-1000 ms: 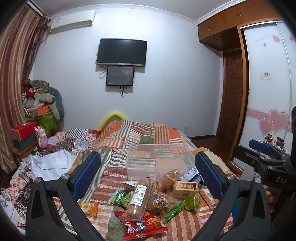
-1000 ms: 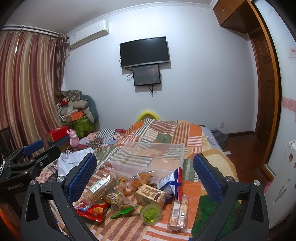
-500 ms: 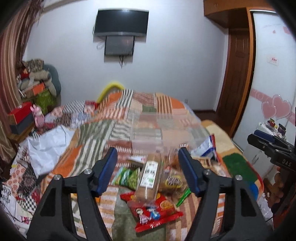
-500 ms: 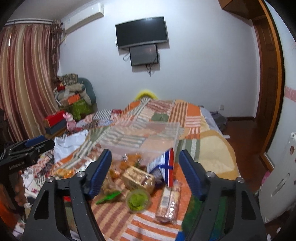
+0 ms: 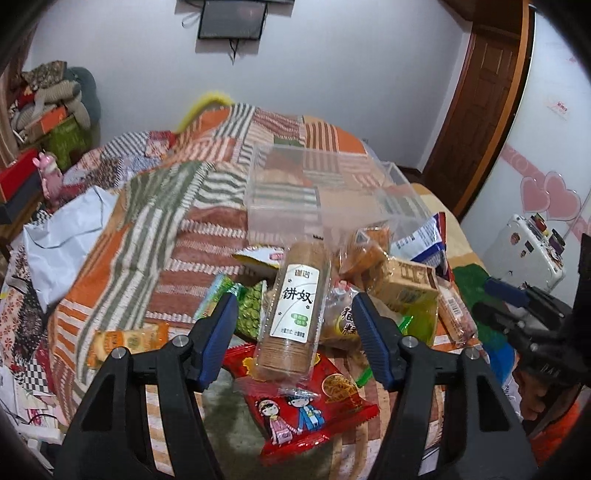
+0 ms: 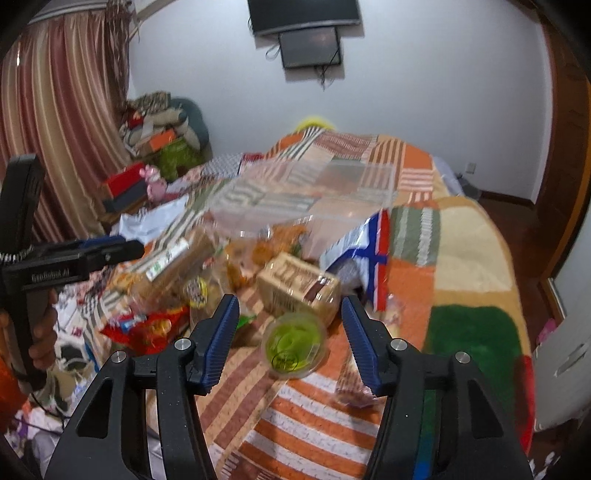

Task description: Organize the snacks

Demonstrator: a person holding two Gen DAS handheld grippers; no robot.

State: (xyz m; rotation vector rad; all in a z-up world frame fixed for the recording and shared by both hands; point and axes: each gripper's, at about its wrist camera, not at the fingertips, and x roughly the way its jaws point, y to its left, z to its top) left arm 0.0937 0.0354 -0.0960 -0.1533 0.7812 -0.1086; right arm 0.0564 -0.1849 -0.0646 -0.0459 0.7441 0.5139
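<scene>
Snacks piled on the patchwork bed, both grippers spread and empty.

A biscuit sleeve [image 5: 295,314] is framed at lower centre by the released left gripper [image 5: 293,314]; a green jelly cup [image 6: 293,343] is bracketed by the released right gripper [image 6: 290,321]. A clear bin [image 5: 325,192] is seen behind the pile.

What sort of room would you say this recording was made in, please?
Most likely a home bedroom: the snacks lie on a bed under a patchwork quilt, a television hangs on the wall, and striped curtains cover one side.
</scene>
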